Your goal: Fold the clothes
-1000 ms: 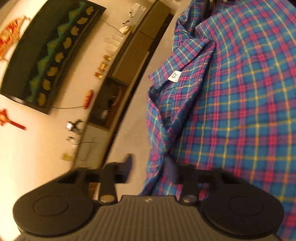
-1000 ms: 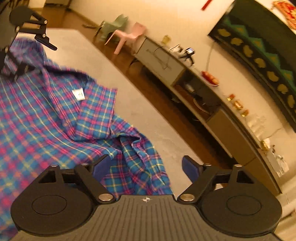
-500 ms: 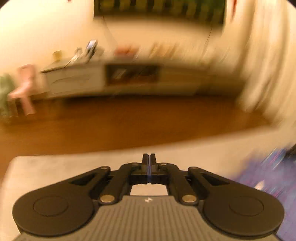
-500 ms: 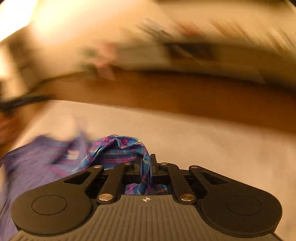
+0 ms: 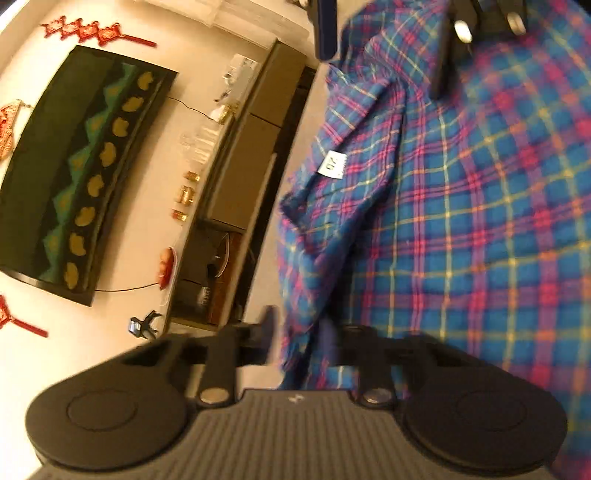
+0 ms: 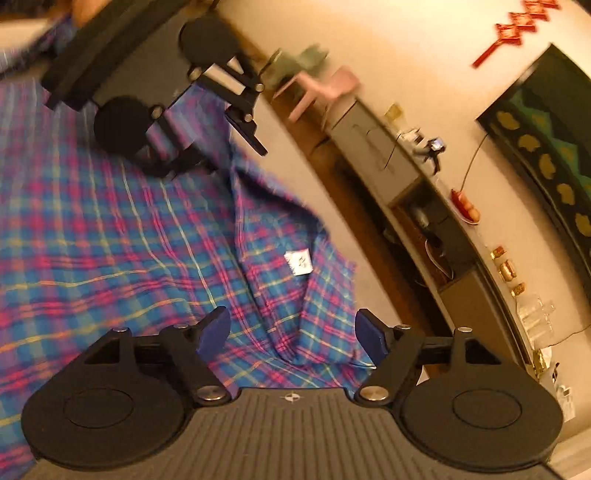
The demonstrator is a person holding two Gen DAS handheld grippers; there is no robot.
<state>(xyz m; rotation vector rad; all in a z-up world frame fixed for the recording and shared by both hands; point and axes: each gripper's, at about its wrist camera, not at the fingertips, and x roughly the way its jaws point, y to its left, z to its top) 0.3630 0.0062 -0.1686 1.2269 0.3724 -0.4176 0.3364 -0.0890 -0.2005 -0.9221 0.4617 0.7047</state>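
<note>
Plaid shirt spread over the pale surface, blue with pink and yellow checks, collar end toward the room's far wall. White size label showing inside the collar; same label visible from the right wrist view, between the two grippers.

Left gripper released, fingers spread — one blue pad out over the bare surface, the other blurred and lying on the fabric, with the shirt's bunched edge running between them. Not closed on the cloth. Same left gripper seen from the right wrist view at the far shoulder of the shirt, jaws apart, fabric under and between the linkage.

Right gripper likewise released, blue pads wide apart and hovering just above the near collar fold; contact with the cloth cannot be told. Right gripper also showing at the top of the left wrist view, one finger off the shirt's edge, the other over the plaid.

Beyond the surface: a long low TV cabinet along the wall, a dark wall-mounted screen with green and gold shapes, red hanging ornaments, a pink plastic chair — blurred
</note>
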